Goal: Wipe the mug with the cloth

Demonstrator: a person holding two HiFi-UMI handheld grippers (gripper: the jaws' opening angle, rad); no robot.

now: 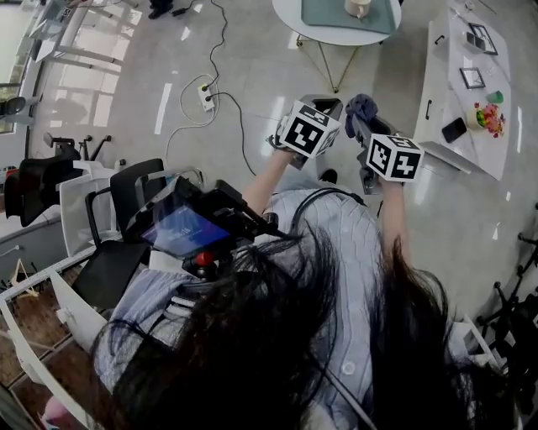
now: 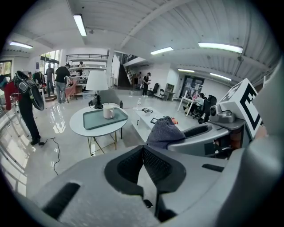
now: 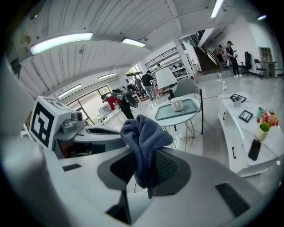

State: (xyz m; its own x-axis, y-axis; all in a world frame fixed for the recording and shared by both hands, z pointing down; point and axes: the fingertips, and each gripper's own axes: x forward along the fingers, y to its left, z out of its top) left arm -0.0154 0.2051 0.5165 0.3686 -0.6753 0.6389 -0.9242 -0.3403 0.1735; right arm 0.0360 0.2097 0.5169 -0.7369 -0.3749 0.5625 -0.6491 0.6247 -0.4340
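A white mug (image 1: 359,7) stands on a teal tray (image 1: 324,15) on a round white table (image 1: 294,21) ahead of me, out of reach of both grippers. It shows as the mug (image 2: 108,111) in the left gripper view and the mug (image 3: 177,104) in the right one. My right gripper (image 3: 144,153) is shut on a blue-grey cloth (image 3: 143,133), which bunches above the jaws and hangs below them. The cloth (image 1: 360,107) sits at that gripper's tip, and the cloth (image 2: 165,132) shows beside my left gripper. My left gripper (image 2: 143,148) is shut with nothing between its pads, held beside the right gripper (image 1: 361,122).
A low white cabinet (image 1: 445,92) right of the table carries a phone, picture frames and flowers (image 1: 488,117). A power strip (image 1: 206,94) and cables lie on the glossy floor. Black chairs (image 1: 134,189) stand at my left. A lamp (image 2: 96,84) is on the table; people stand far off.
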